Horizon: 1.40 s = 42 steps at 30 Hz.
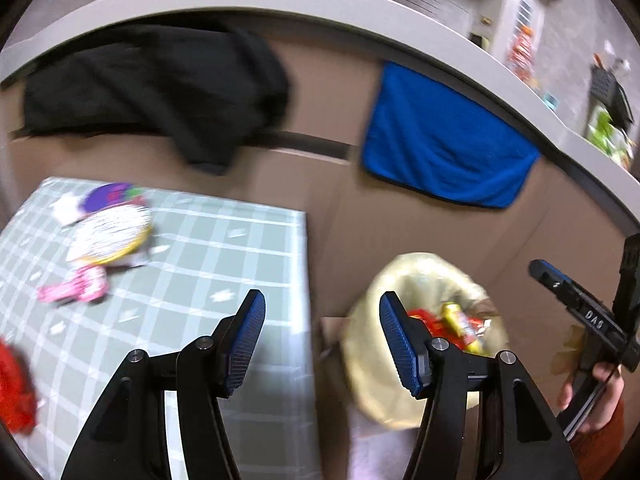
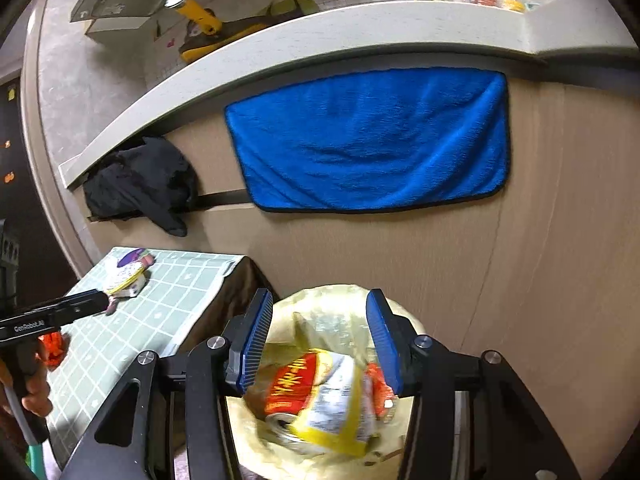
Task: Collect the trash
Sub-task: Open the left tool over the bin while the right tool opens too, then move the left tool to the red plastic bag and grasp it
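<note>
Left gripper (image 1: 322, 338): your jaws stand spread wide with nothing between them. In the left wrist view they sit at lower centre, straddling the table's right edge and the bin's left rim. The picture is blurred.

Right gripper (image 2: 319, 338): your jaws are spread, and the pads press on nothing. In the right wrist view they hang at lower centre over the bin's mouth. The left wrist view shows this gripper at the right edge, with your hand (image 1: 592, 396) on its grip.

Bin (image 2: 344, 300): lined with a pale yellow bag, standing just beside the table, lower centre of both views. Inside lie a can (image 2: 296, 396) in red and yellow, a yellow wrapper (image 2: 340, 412) over it, and further red scraps.

Table (image 1: 224, 264): green checked cloth, left half of the left wrist view.

Trash on the table:
- a white and purple packet (image 1: 112, 232), upper left of the cloth;
- a pink wrapper (image 1: 78, 288), just below the packet;
- a red wrapper (image 1: 14, 392), at the left edge of the frame.

Surroundings:
- a blue towel (image 2: 372, 140) hanging on the brown panel behind the bin;
- a black cloth (image 1: 160, 88) draped to the towel's left;
- a white counter (image 2: 280, 40) edge above both.
</note>
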### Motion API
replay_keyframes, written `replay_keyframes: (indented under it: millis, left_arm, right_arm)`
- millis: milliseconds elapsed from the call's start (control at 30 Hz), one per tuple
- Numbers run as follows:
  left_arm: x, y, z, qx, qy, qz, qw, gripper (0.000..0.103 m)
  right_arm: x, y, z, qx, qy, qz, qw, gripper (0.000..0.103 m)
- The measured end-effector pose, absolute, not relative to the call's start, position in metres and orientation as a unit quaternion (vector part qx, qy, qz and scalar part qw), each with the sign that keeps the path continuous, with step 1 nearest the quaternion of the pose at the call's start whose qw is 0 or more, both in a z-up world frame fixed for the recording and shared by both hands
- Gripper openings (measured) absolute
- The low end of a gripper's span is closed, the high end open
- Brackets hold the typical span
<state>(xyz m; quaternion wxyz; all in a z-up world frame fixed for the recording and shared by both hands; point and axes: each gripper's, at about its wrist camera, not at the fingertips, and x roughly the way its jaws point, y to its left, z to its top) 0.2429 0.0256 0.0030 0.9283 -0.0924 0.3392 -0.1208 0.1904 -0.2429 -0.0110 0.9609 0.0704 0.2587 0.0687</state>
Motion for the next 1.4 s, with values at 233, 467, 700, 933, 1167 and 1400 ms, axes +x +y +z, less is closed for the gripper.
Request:
replay_keyframes:
  millis: [233, 467, 700, 933, 1167, 1400]
  left_arm:
    - [0.190, 0.120, 0.003, -0.106, 0.320, -0.042, 0.940, 0.060]
    - [0.141, 0.224, -0.005, -0.146, 0.296, 0.061, 0.942, 0.060]
    - [0.110, 0.300, -0.040, -0.222, 0.277, 0.156, 0.922, 0.060]
    - [0.124, 0.328, -0.083, -0.270, 0.314, 0.149, 0.898, 0.062]
    - [0.146, 0.327, -0.093, -0.294, 0.333, 0.126, 0.887, 0.064]
    - [0.168, 0.319, -0.092, -0.296, 0.350, 0.109, 0.882, 0.059]
  right_arm:
    - [0.190, -0.191, 0.000, 0.054, 0.252, 0.123, 0.958, 0.046]
    - [0.190, -0.117, 0.000, 0.019, 0.256, 0.196, 0.946, 0.046]
    - [0.194, -0.056, -0.016, -0.013, 0.281, 0.246, 0.928, 0.046]
    - [0.196, -0.016, -0.028, -0.043, 0.298, 0.280, 0.912, 0.046]
    - [0.204, 0.013, -0.041, -0.057, 0.316, 0.298, 0.899, 0.046]
    - [0.215, 0.034, -0.048, -0.062, 0.329, 0.311, 0.890, 0.046]
